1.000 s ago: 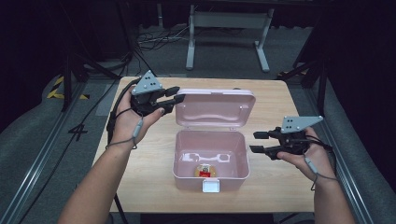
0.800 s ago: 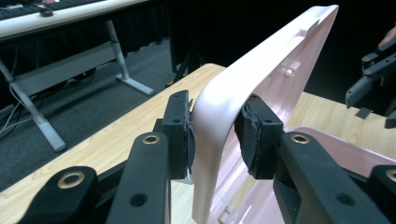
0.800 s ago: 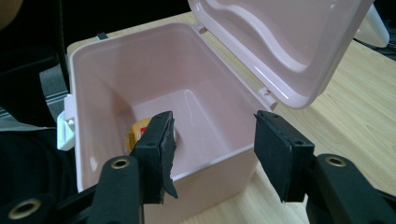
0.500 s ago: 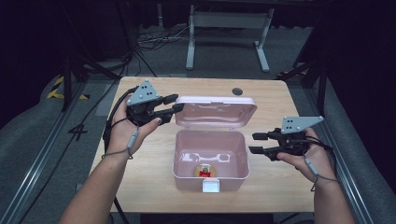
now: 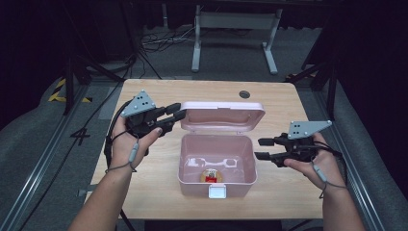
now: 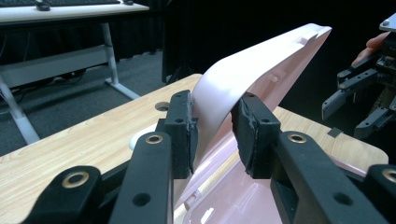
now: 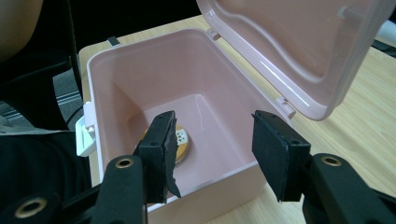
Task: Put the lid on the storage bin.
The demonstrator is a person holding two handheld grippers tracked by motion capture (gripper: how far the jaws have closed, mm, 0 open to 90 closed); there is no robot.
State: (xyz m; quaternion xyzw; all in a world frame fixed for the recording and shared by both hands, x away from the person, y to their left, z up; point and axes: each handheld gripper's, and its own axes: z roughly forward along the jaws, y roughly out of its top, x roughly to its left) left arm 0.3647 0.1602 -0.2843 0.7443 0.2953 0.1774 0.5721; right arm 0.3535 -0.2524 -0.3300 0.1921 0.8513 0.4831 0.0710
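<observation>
The left tool [image 5: 179, 115] has moved down to the pink box's [image 5: 216, 166] raised lid [image 6: 261, 70], jaws apart astride its edge, probably to close it. The right tool [image 5: 257, 148] waits beside the box, jaws apart.

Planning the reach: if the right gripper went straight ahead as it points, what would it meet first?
Probably the near wall of the open pink plastic box, just ahead of the open right gripper; depth is unclear.

Pink plastic box [image 5: 216, 161]: rectangular, open, on wooden table; white latch [image 5: 217, 192] at near wall. Hinged pink lid [image 5: 222, 115] raised, tilted back. Inside, on floor near front: small round tan-and-red item [image 5: 210, 175].
</observation>
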